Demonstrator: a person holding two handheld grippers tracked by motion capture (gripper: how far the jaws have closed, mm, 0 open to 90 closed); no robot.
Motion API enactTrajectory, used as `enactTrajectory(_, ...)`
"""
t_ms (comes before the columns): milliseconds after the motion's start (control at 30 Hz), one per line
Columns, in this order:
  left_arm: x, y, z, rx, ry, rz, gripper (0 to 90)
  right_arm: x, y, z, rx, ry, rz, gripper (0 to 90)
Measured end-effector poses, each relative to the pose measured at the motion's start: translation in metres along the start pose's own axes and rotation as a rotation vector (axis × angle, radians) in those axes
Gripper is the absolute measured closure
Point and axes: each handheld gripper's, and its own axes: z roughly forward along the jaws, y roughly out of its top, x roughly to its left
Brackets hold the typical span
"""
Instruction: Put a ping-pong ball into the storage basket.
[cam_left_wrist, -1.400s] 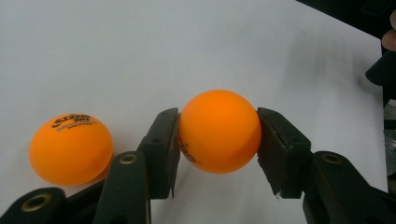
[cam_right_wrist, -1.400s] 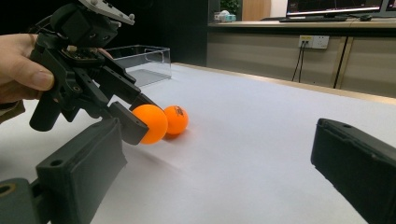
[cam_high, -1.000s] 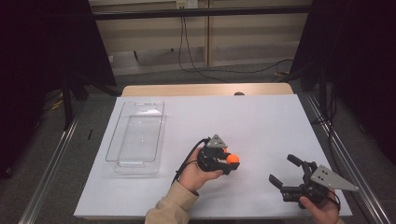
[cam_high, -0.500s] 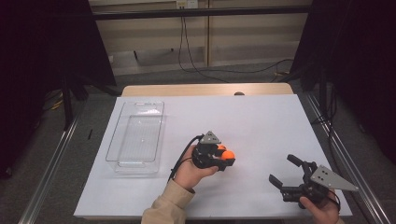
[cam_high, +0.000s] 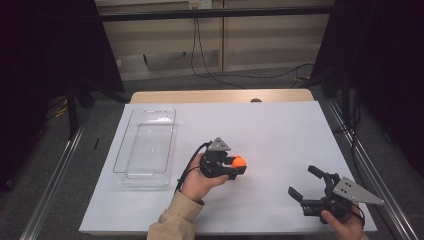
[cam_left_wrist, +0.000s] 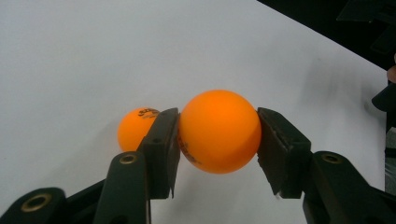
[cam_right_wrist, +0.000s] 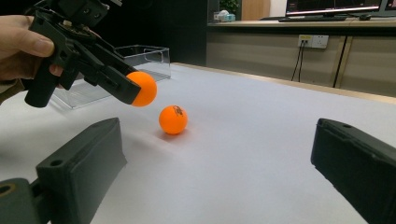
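My left gripper (cam_high: 237, 165) is shut on an orange ball (cam_high: 240, 161), held a little above the white table near its middle. In the left gripper view the ball (cam_left_wrist: 219, 131) sits squeezed between both pads. A second orange ball (cam_left_wrist: 135, 128) with dark print rests on the table just behind one jaw. From the right gripper view, the left gripper (cam_right_wrist: 135, 91) carries its ball (cam_right_wrist: 143, 88) above and left of the resting ball (cam_right_wrist: 173, 119). My right gripper (cam_high: 306, 184) stands open near the front right edge, with nothing between its pads.
A clear plastic tray (cam_high: 145, 172) lies on the left part of the white table sheet (cam_high: 280, 125), with nothing visible in it. The tray (cam_right_wrist: 154, 48) stands behind the left gripper. Cables run across the floor beyond the far edge.
The left gripper, with the ball in it, has shifted slightly to the left and farther from the front edge. The right gripper has not moved.
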Motion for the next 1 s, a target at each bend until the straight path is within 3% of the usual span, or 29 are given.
enactTrajectory(1000, 0.018, 0.0, -0.022, -0.01, 0.037, -0.054, 51.0, 0.001, 0.0, 0.002, 0.001, 0.006, -0.006, 2.2)
